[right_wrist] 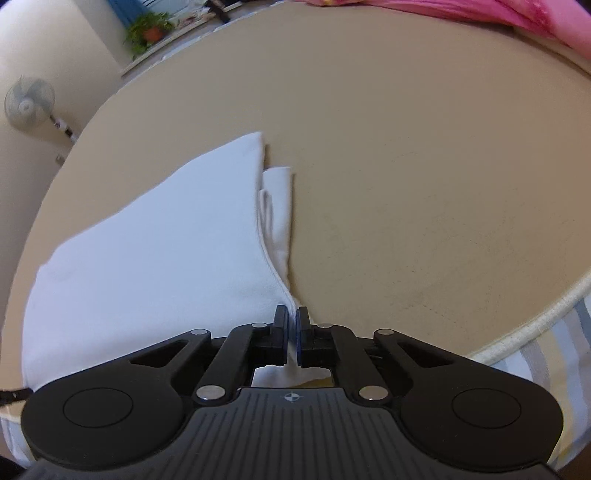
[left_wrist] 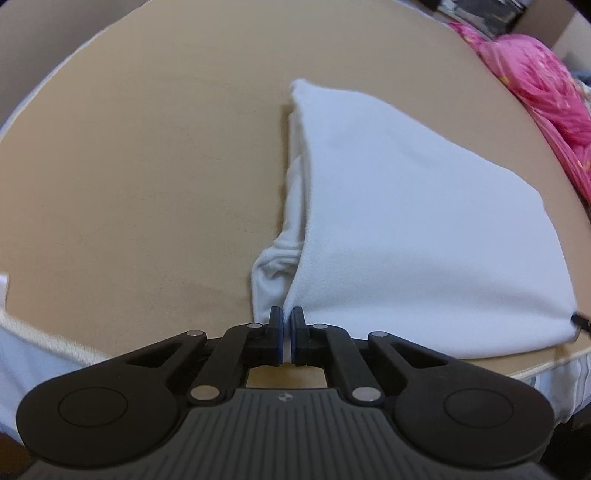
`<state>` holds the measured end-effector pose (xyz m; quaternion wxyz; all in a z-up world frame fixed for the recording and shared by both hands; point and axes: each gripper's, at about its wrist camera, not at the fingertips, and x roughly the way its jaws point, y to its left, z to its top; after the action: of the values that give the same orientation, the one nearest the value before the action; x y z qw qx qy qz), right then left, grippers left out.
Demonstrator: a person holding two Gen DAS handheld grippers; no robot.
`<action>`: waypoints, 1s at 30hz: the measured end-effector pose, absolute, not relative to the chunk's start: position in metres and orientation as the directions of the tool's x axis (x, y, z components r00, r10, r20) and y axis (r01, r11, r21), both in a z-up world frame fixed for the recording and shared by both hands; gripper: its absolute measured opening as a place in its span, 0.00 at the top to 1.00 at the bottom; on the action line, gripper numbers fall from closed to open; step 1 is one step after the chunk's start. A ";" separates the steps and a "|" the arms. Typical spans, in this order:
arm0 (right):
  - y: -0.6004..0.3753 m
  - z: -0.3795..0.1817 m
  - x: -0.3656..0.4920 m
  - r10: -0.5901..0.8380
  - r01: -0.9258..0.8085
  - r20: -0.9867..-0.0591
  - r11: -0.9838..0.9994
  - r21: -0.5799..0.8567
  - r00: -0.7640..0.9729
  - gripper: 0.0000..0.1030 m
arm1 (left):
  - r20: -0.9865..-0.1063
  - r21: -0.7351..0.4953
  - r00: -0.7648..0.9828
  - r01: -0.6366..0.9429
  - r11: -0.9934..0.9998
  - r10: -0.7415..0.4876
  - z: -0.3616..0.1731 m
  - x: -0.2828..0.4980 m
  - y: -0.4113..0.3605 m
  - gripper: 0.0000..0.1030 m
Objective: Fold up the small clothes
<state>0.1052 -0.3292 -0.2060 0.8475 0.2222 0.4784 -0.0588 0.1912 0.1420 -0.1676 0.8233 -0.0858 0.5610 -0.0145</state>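
Left wrist view: the left claw (left_wrist: pixel 287 321) is pinched shut on a near corner of the white garment (left_wrist: pixel 406 206), with a sliver of cloth showing between its blue pads. The garment lies on the bed (left_wrist: pixel 147 166) (a tan mattress top, so not a desk), toward its near edge and right of the claw. It already looks doubled: a smooth top layer sits over a bunched under-layer (left_wrist: pixel 273 269) that sticks out along the left side. My reading is that a fold is in hand, with the gripped edge being carried over the rest. The next move calls for both claws travelling together, keeping the edge taut and level, then laying it down square before letting go. At the right frame edge a dark tip (left_wrist: pixel 580 319) touches the garment's other near corner, probably the right claw, though it is cut off. A pink quilt (left_wrist: pixel 535 92) lies along the far right edge of the bed.

Right wrist view: the right claw (right_wrist: pixel 292 321) is likewise closed on cloth, with white fabric threading between its pads and showing below them. The garment (right_wrist: pixel 147 251) spreads to its left, a narrower strip (right_wrist: pixel 279 206) peeking out from under the top layer. What kind of garment it is I cannot tell (no collar or sleeve is plain). How many layers each claw holds is hidden. A fan (right_wrist: pixel 27 105) and a plant (right_wrist: pixel 149 27) are in the background.
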 end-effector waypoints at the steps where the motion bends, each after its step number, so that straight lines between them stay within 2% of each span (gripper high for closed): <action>1: -0.330 -0.211 0.104 0.115 0.327 -0.850 0.890 0.318 0.514 0.97 | -0.929 -0.150 0.352 -0.077 0.986 -0.114 -0.172 0.190 0.143 0.95; 4: -0.328 -0.215 0.102 0.092 0.338 -0.866 0.896 0.287 0.491 0.94 | -0.922 -0.139 0.376 -0.092 0.986 -0.095 -0.167 0.192 0.144 0.89; 8: -0.332 -0.184 0.091 -0.032 0.365 -0.777 0.895 0.258 0.628 0.90 | -0.847 -0.212 0.510 -0.070 0.975 -0.148 -0.138 0.177 0.151 0.89; 11: -0.329 -0.180 0.088 0.094 0.249 -0.738 0.906 0.341 0.668 0.90 | -0.872 -0.205 0.460 -0.031 0.978 -0.168 -0.146 0.180 0.146 0.89; 13: -0.317 -0.197 0.095 0.203 0.178 -0.790 0.914 0.366 0.579 0.83 | -0.925 -0.133 0.361 -0.009 0.991 -0.121 -0.165 0.190 0.136 0.89; 14: -0.308 -0.207 0.098 0.187 0.167 -0.832 0.934 0.315 0.521 0.83 | -0.942 -0.080 0.326 -0.004 0.997 -0.074 -0.174 0.192 0.133 0.87; 15: -0.300 -0.220 0.101 0.122 0.162 -0.889 0.964 0.213 0.441 0.84 | -0.943 -0.051 0.331 -0.008 0.999 -0.046 -0.176 0.191 0.132 0.82; 16: -0.297 -0.225 0.101 0.099 0.163 -0.902 0.970 0.182 0.420 0.85 | -0.940 -0.053 0.339 -0.011 0.999 -0.046 -0.174 0.192 0.133 0.81; 19: -0.298 -0.211 0.098 0.092 0.165 -0.862 0.966 0.198 0.499 0.84 | -0.921 -0.073 0.386 -0.022 0.997 -0.059 -0.162 0.190 0.138 0.81; 24: -0.298 -0.186 0.090 -0.010 0.213 -0.779 0.964 0.159 0.627 0.79 | -0.918 -0.073 0.391 -0.011 0.997 -0.063 -0.160 0.193 0.137 0.81; 27: -0.295 -0.179 0.092 -0.064 0.217 -0.734 0.969 0.116 0.676 0.79 | -0.919 -0.079 0.389 -0.012 0.997 -0.068 -0.163 0.193 0.133 0.81; 30: -0.288 -0.161 0.097 -0.118 0.196 -0.647 0.979 0.050 0.754 0.79 | -0.918 -0.085 0.389 -0.005 0.996 -0.077 -0.162 0.193 0.131 0.81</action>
<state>0.0972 -0.2882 -0.1611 0.9346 0.0574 0.3409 -0.0840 0.1934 0.1307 -0.1623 0.8326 -0.0371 0.5522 -0.0215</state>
